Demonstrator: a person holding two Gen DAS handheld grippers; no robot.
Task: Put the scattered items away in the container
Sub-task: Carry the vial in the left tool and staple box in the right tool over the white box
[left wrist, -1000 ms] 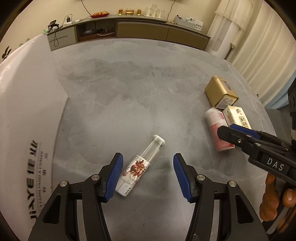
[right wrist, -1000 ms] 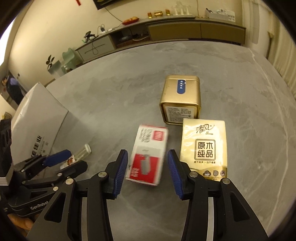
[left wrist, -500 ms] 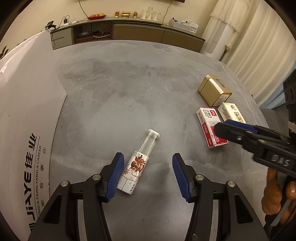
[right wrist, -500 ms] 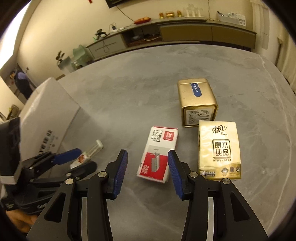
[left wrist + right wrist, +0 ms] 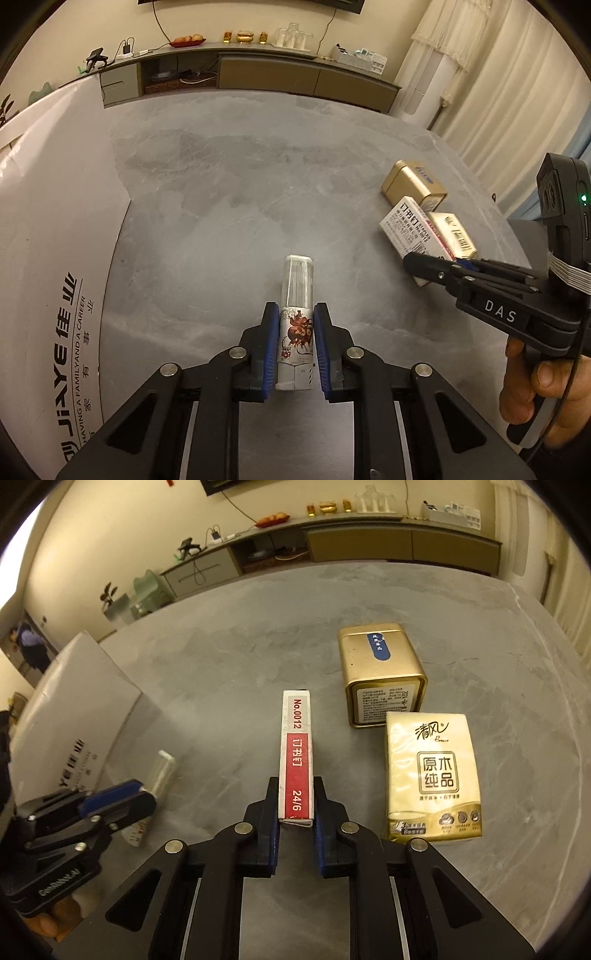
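Gripping one item each, both grippers were closed over the grey stone-look table (image 5: pixel 229 192).

The left gripper (image 5: pixel 295 314) was clamped on a small spray bottle (image 5: pixel 297 321), cylindrical, with a clear ribbed cap and a white label printed in red, held above the table's near edge. The right gripper (image 5: pixel 295 786) was clamped on a slim red-and-white cardboard staple box (image 5: pixel 295 753), turned on edge. Only the right view gave the print on the glossy gold tissue pack (image 5: pixel 432 775) and the square gold tin (image 5: pixel 380 672) touching it. The white cardboard container (image 5: pixel 55 258) was seen along the table's left edge.
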